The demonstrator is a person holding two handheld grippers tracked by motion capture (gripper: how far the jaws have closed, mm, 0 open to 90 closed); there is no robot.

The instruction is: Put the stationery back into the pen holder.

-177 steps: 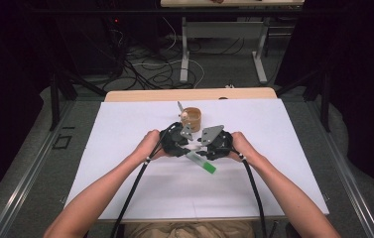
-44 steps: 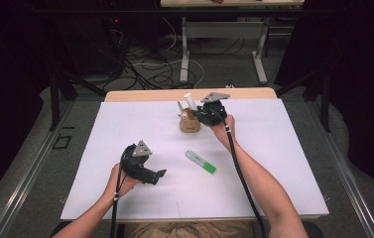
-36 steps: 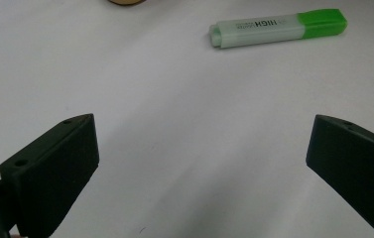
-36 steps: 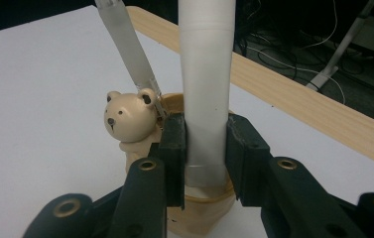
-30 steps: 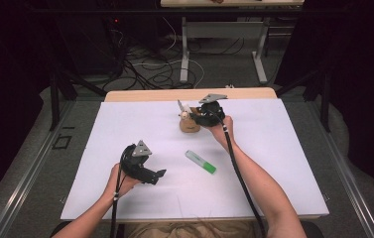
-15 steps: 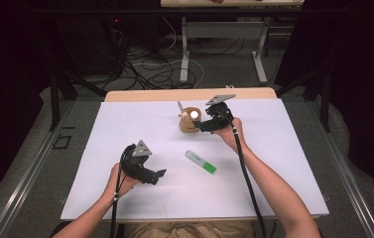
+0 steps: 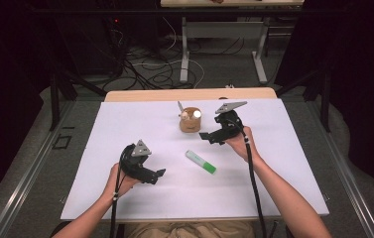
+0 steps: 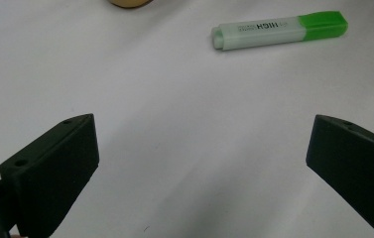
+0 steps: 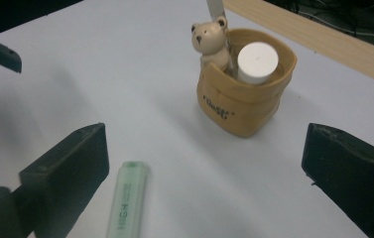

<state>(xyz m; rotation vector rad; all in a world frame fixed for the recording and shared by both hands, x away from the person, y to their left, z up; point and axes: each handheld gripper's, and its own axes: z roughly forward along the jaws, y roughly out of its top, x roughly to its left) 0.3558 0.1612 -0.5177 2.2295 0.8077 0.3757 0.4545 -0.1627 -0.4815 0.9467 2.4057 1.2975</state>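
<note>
right gripper (image 7: 208, 137) jaws, just opened and empty, release beside the bear-shaped holder (image 9: 244, 94), its white cylinder (image 9: 257, 62) seated inside; highlighter (image 9: 126, 201) lies below.

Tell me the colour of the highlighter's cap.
Bright green, on a pale mint body; the highlighter shows best in the left gripper view.

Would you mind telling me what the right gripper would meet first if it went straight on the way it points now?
Probably the tan holder with the bear: it sits ahead between the open jaws of the right gripper. The highlighter lies nearer but low and to the left, so the gripper might pass above it; depth is hard to judge.
</note>
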